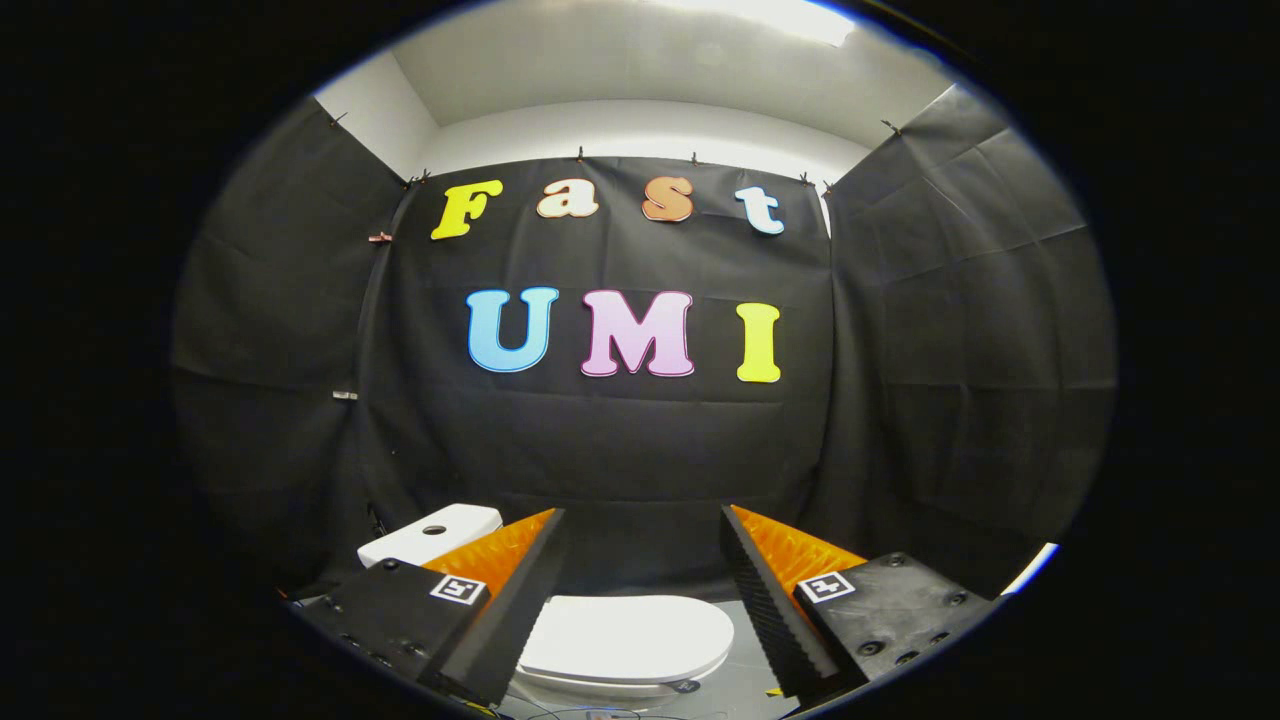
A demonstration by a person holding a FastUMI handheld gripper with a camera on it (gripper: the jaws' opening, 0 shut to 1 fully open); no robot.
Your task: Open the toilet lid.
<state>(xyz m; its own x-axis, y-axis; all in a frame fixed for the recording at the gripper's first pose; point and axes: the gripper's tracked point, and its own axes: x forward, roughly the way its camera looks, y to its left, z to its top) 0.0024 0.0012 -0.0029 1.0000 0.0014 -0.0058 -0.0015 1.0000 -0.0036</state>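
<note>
A white toilet stands low beneath me, its lid (630, 635) lying flat and closed. The lid shows between and just below my two fingers. The white tank (430, 535) with a round button on top sits behind my left finger (510, 600), against the black cloth wall. My gripper (642, 525) is open, held well above the toilet, with nothing between the fingers. The left part of the lid is hidden by the left finger.
Black cloth walls (620, 440) close in the back and both sides of the booth. A grey floor (740, 675) with a few thin cables shows around the toilet's front. A white strip (1030, 568) shows at the lower right.
</note>
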